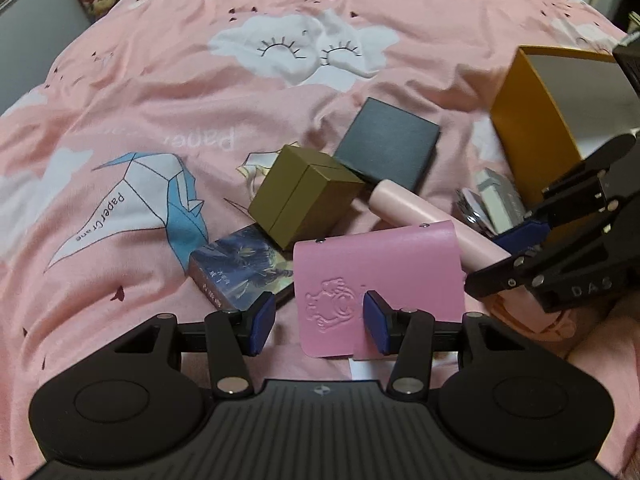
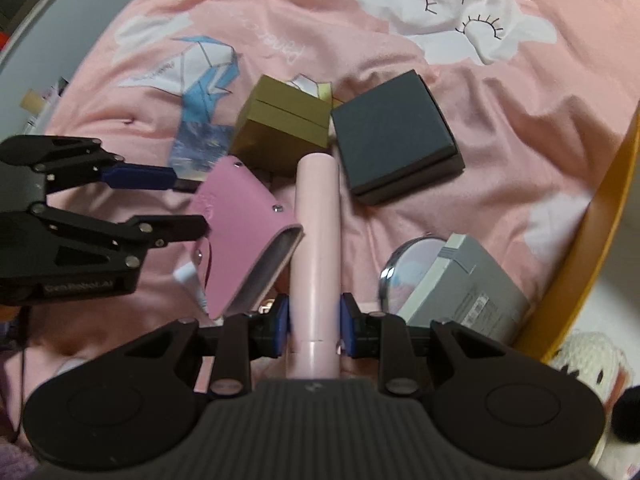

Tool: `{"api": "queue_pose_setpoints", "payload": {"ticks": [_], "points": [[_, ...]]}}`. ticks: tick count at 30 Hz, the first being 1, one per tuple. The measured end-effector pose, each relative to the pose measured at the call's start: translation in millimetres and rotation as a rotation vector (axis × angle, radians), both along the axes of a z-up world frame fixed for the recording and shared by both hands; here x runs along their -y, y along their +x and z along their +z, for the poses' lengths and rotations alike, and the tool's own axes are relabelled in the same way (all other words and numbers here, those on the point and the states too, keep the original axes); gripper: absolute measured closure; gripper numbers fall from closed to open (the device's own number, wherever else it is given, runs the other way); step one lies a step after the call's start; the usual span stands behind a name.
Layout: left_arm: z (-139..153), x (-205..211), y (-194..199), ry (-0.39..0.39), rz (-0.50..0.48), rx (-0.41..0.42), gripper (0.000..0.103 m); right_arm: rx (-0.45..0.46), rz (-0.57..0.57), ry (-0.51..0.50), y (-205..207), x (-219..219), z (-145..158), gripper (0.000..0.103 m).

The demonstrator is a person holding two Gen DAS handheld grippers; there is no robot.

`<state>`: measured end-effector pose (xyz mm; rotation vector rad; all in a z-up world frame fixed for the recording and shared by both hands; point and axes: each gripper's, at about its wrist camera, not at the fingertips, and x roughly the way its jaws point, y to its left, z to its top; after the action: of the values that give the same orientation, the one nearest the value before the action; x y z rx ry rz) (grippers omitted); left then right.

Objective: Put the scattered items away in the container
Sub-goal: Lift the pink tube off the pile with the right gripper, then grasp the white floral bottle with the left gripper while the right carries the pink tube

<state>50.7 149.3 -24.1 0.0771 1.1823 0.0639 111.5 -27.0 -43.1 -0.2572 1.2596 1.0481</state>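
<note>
My right gripper (image 2: 314, 326) pinches the pale pink tube (image 2: 316, 240), while my left gripper (image 1: 319, 322) stands spread around the pink wallet (image 1: 376, 280), olive box (image 1: 304, 196) at eleven o'clock.

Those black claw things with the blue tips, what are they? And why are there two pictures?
They are grabbers that a person holds, one in each hand. Each carries a camera looking along its two fingers, so you get one picture per hand.

The left gripper is open around the flat pink leather card holder; whether its pads touch it, I cannot tell. The right gripper is squeezing the pale pink smooth tube.

Everything lies on a pink bedspread with cloud prints. Also there: an olive-gold cardboard cube box, a dark grey square box, a small blue picture-printed box, a grey rectangular box and a round mirror. The big orange container on the right is where things should go.
</note>
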Motion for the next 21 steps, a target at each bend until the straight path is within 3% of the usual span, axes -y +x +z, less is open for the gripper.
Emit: {"api": "queue_pose_setpoints", "payload": {"ticks": [4,11,15,21], "points": [[8,8,-8,-0.015,-0.038,0.010,0.046,0.049,-0.016,0.012,-4,7,10,0.074],[3,39,-23,0.038,-0.163,-0.045,0.046,0.099,-0.053,0.048,0,19,27,0.074],[-8,57,-28,0.129,-0.261,-0.073,0.046,0.108,-0.068,0.072,-2,26,36,0.074],[-25,84,-35,0.282,-0.493,-0.109,0.050,0.128,-0.094,0.101,-5,40,52,0.073]]}}
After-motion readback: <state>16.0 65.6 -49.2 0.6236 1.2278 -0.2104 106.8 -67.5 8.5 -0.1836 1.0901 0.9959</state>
